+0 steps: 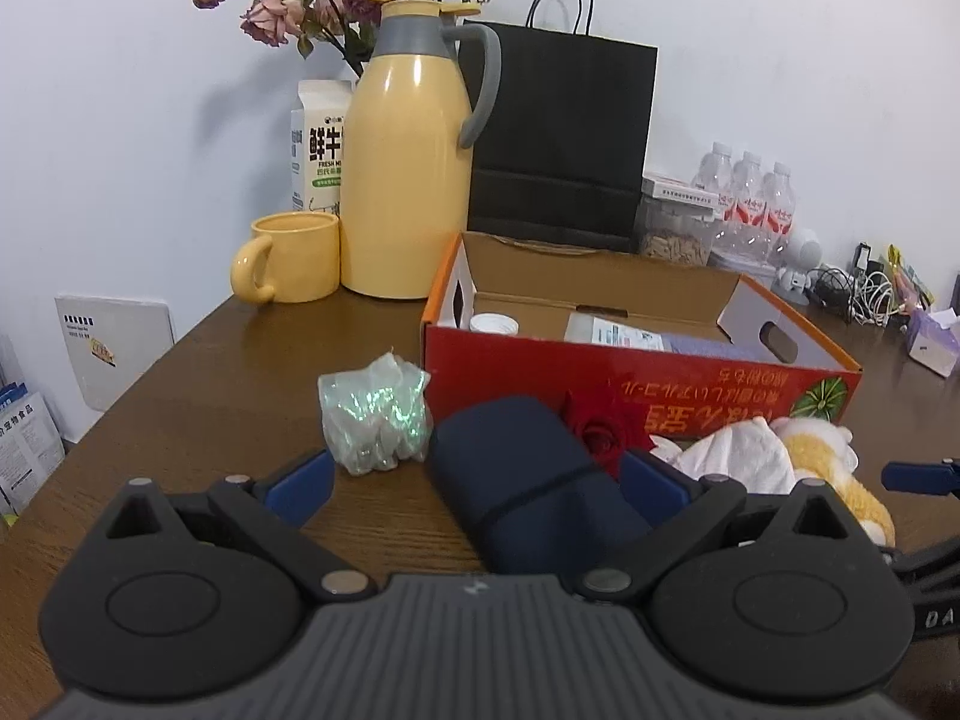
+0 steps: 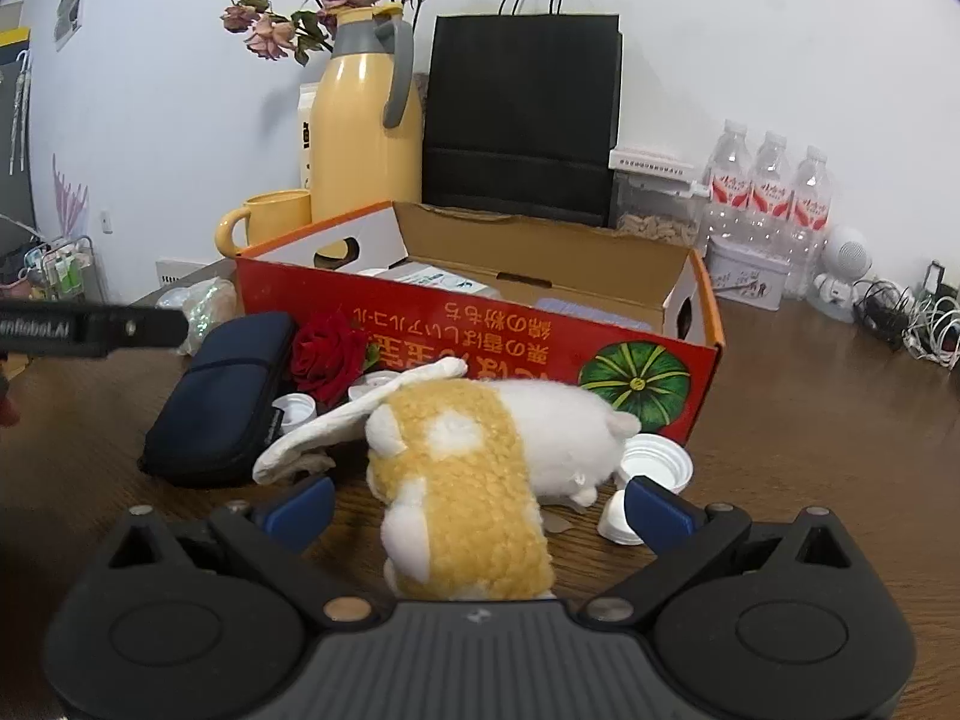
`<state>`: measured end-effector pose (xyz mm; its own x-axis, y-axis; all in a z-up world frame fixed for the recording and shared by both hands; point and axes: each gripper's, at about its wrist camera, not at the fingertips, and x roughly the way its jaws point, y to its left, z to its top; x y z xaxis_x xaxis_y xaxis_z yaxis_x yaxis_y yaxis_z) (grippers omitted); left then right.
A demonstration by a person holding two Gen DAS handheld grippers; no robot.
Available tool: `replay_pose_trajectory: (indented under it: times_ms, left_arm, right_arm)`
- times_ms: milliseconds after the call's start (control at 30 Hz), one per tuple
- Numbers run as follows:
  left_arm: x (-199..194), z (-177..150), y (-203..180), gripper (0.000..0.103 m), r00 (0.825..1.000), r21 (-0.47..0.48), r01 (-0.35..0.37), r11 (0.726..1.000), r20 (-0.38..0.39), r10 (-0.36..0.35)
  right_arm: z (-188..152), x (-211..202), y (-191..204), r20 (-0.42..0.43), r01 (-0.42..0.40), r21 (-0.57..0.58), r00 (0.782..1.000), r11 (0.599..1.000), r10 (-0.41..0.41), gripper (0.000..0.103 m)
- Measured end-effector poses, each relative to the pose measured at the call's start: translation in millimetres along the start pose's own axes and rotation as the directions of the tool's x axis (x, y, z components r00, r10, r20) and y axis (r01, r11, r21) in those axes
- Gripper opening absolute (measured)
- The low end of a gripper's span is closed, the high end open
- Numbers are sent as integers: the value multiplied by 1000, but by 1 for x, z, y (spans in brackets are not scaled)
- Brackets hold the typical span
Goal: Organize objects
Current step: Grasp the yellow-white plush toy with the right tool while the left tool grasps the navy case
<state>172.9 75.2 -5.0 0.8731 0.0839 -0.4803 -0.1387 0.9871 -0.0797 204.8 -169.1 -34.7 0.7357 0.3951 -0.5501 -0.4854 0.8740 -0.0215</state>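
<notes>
Left wrist: left gripper [image 1: 477,477] spread wide around the navy pouch [image 1: 528,474] on the table [image 1: 198,396], seemingly lined up for a grasp; pouch's long axis toward the box [image 1: 630,372].

Right wrist: right gripper [image 2: 477,501] likewise wide, straddling the plush [image 2: 474,468], lengthwise toward the camera, just before the box.

Open-topped red box [image 2: 480,324] reachable from above, pouch [image 2: 222,396], plush toy [image 2: 480,462], caps [image 2: 654,462] crowding its front
</notes>
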Motion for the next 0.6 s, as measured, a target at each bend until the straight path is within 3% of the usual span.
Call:
replay_pose_trajectory:
  times_ms: [233,400,600]
  left_arm:
    - [4,-2,-2,103,1000,-3,-4,1000,-12,4]
    - [7,-3,-6,103,1000,-2,-7,1000,-24,7]
    - [8,-5,-12,103,999,-1,-13,1000,-36,13]
  right_arm:
    - [-1,14,-6,-28,-28,65,999,997,30,88]
    - [-3,17,-10,-31,-83,95,996,992,86,52]
    - [-6,10,-4,15,-65,56,998,996,65,49]
